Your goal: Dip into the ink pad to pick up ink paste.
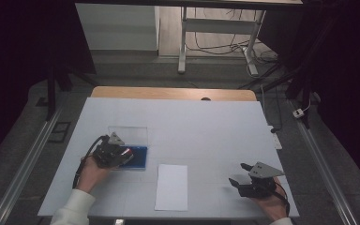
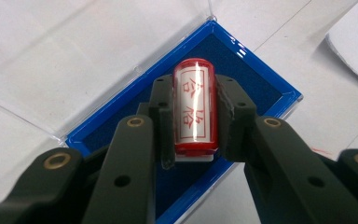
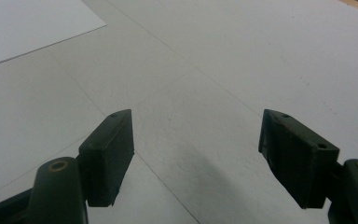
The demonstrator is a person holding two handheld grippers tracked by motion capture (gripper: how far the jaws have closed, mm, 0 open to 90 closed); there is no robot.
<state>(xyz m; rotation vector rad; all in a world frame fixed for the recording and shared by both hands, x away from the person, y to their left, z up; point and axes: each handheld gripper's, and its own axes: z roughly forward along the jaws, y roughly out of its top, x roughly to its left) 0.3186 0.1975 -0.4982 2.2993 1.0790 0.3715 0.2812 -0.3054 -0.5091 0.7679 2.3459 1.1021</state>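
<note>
One red stamp [image 2: 193, 112], upper middle of the left gripper view. One blue ink pad [image 1: 138, 157] with one clear lid [image 1: 128, 134], left of the high view. One paper sheet [image 1: 171, 186], lower centre. Two grippers: one left [image 1: 120, 156], one right [image 1: 240, 173].

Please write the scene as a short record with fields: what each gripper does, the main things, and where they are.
left gripper: shut on the red stamp, jaws pressing its two sides
red stamp: cylinder with a white label and red characters, held over the blue ink pad
blue ink pad: open, its clear lid folded back, at the table's left
right gripper: open, holding nothing, low over the table
white paper sheet: flat on the table, between the two grippers, near the front edge
</note>
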